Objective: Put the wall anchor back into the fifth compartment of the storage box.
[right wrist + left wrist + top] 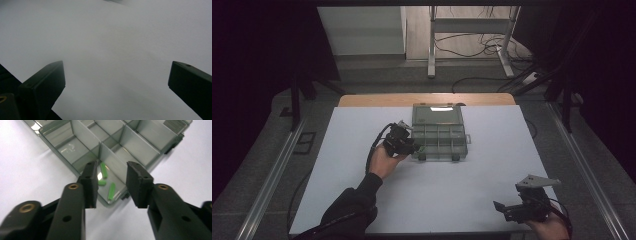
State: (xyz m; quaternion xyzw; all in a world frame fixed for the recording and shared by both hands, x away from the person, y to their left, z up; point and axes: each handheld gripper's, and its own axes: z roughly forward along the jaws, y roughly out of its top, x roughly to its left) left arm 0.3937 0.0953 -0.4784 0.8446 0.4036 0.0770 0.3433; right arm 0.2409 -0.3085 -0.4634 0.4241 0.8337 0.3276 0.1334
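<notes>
White matte table (pixel 422 200); clear ribbed organizer box (pixel 439 135).

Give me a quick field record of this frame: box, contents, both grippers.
box: clear compartment organizer box, lid open, on the white table
contents: three green pieces lying in one corner compartment; other visible compartments look empty
left gripper: jaws apart over that corner compartment, nothing between them
right gripper: jaws wide apart, nothing between them, above bare table; in the high view it sits at the table's near right, away from the box
</notes>
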